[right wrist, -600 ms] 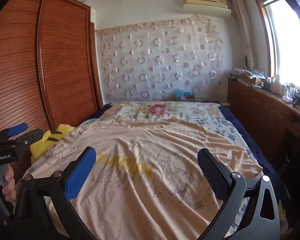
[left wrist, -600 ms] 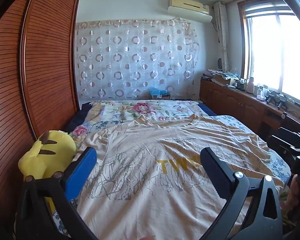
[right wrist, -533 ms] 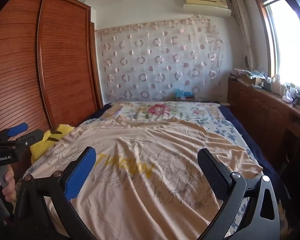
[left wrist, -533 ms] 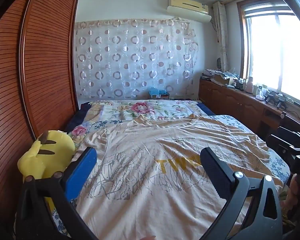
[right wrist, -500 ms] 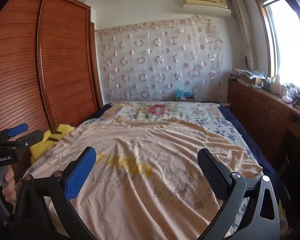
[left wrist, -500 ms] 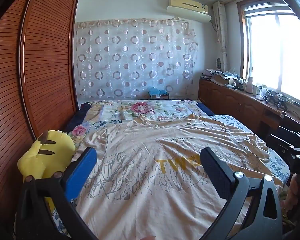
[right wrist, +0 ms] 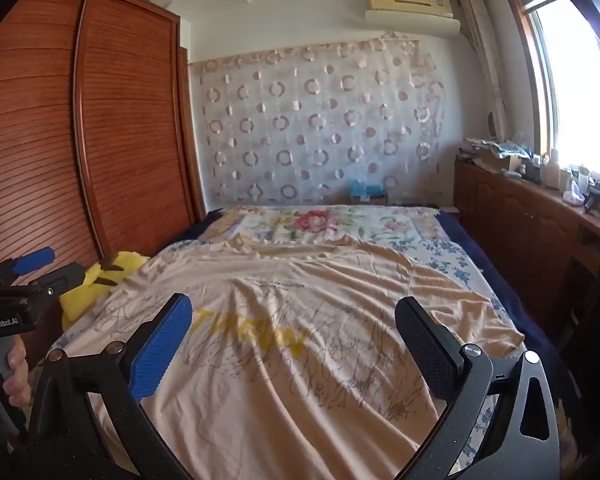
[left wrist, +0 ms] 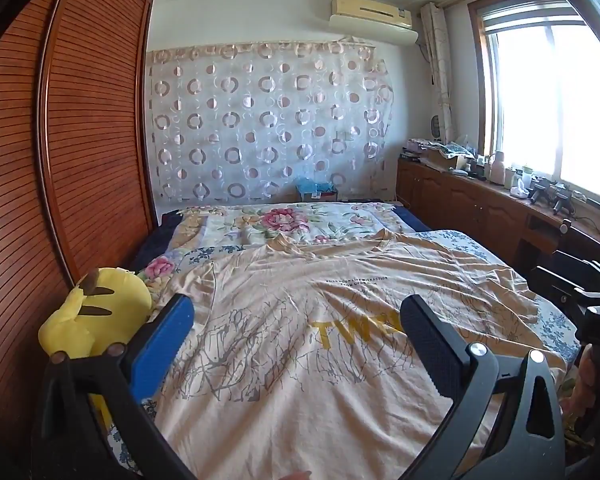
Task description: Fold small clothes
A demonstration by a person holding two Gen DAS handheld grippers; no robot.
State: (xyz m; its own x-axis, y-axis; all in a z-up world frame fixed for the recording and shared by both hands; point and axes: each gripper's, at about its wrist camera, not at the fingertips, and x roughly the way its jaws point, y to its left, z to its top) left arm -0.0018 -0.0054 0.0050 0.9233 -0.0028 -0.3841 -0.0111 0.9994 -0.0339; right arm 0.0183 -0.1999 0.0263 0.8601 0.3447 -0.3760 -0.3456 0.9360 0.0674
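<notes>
A pale peach cotton T-shirt with a grey scribble print and yellow lettering (left wrist: 300, 344) lay spread flat, front up, across the bed with its floral blue-and-white bedspread (left wrist: 284, 220), filling the centre and lower half of both frames; its neckline pointed toward the upper middle of the frame.

The left tongs (left wrist: 296, 344) hovered above the shirt's lower part with their two pads wide apart, one blue and one black, nothing between them but the cloth beneath. The right tongs (right wrist: 294, 340) stood equally wide apart over the same shirt, clamped on nothing.

A yellow plush toy with brown-tipped ears (left wrist: 96, 316) sat at the left edge of the bed, just beside the shirt's sleeve and against the brown slatted wooden wardrobe (left wrist: 60, 160). In the right wrist view, a hand (right wrist: 10, 368) at the lower left gripped the handle of the other tool. A sheer curtain with circle patterns (left wrist: 268, 124) hung in the upper middle.
</notes>
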